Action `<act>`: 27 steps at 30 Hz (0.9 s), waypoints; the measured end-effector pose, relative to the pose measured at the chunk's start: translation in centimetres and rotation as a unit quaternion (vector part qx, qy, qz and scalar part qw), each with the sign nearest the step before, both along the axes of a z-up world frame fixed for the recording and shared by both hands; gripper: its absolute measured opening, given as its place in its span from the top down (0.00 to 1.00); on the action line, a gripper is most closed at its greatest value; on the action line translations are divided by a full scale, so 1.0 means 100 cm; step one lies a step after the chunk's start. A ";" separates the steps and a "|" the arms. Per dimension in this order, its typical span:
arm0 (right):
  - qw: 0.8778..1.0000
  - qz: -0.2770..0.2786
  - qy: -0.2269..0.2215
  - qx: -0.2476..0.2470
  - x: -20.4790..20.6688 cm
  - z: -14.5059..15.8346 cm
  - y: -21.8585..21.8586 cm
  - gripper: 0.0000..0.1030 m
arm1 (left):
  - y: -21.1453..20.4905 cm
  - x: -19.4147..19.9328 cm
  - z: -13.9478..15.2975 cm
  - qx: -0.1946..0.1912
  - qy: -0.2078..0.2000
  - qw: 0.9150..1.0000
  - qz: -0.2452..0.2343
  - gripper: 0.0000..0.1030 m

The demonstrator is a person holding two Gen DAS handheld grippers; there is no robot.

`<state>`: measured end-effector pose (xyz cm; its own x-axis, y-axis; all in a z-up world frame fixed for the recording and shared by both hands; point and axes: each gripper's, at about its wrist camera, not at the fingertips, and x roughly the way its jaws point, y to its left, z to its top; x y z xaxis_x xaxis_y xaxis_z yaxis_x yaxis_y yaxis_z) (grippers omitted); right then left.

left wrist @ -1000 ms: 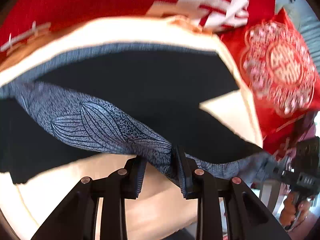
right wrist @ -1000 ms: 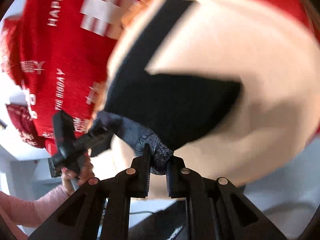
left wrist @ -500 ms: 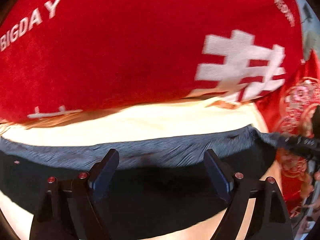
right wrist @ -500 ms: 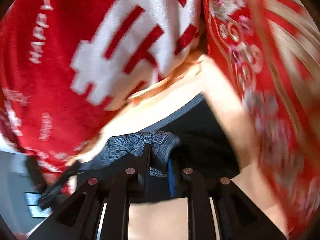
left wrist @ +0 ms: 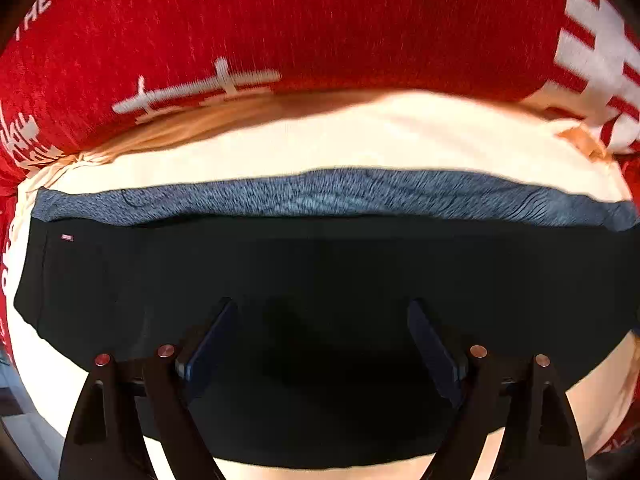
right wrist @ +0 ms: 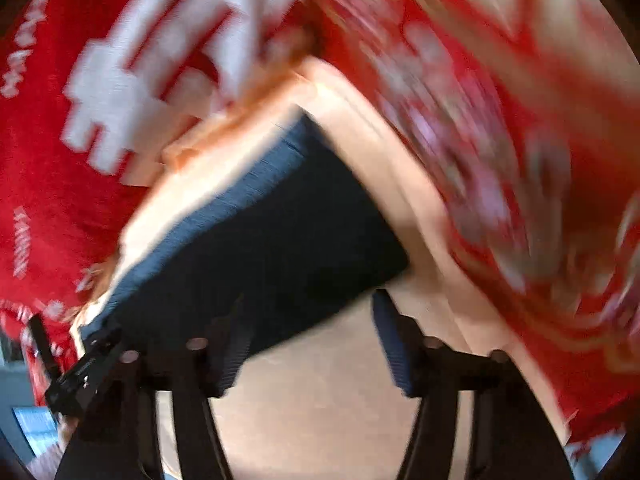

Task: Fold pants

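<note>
The pants lie flat on the cream sheet of the bed, folded into a wide dark band. Along the far edge runs a strip of blue-grey patterned fabric, matte and finely printed, laid straight against the plain black cloth. A tiny pink tag sits near the band's left corner.

By my reckoning one fold is down and lying neatly; the band looks long enough to want another fold across its length, and perhaps a smoothing.

My left claw hangs over the black cloth with its jaws spread wide and nothing gripped. My right claw is at the band's other end, its jaws opening; one finger overlaps the dark corner of the pants in view, the other is over bare sheet, and nothing is pinched between them. That view is blurred.

Beyond the sheet is a red blanket, fuzzy, with bold white lettering, and beside it a red cushion with a pale ornate pattern.
</note>
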<state>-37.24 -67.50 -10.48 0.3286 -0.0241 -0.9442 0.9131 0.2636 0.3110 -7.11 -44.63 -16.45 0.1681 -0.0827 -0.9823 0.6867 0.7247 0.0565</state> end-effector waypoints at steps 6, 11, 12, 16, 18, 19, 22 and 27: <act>0.999 -0.018 -0.016 -0.039 0.001 -0.001 -0.008 0.90 | 0.007 0.003 -0.005 0.013 -0.006 1.000 0.000 0.15; 0.997 0.047 0.035 -0.045 0.006 0.000 -0.004 0.84 | 0.013 0.012 0.000 0.021 0.005 1.000 0.021 0.15; 0.998 0.032 0.045 -0.013 -0.001 -0.012 -0.007 0.75 | 0.013 0.014 0.008 0.008 0.000 1.000 0.021 0.15; 0.996 -0.007 0.051 -0.074 -0.015 0.018 0.001 0.69 | 0.001 0.021 0.022 -0.019 -0.019 1.000 0.000 0.15; 0.992 0.038 0.027 -0.120 0.004 0.041 0.014 0.69 | -0.011 0.027 0.013 -0.012 -0.024 1.000 -0.002 0.15; 0.990 0.071 0.013 -0.120 0.020 0.044 0.019 0.69 | -0.019 0.032 0.005 -0.009 -0.027 1.000 0.002 0.15; 0.982 0.165 -0.012 -0.094 0.082 0.026 0.033 0.69 | -0.036 0.044 -0.015 -0.006 -0.029 0.999 0.030 0.15; 0.970 0.234 0.005 -0.063 0.160 -0.029 0.041 0.69 | -0.043 0.061 -0.029 -0.020 -0.059 0.997 0.048 0.02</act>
<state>-21.24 -63.38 -13.40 0.3224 0.0104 -0.9465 0.6871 0.6852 0.2416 -1.01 -48.90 -19.38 0.2912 -0.0999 -0.9514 0.6042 0.7903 0.1019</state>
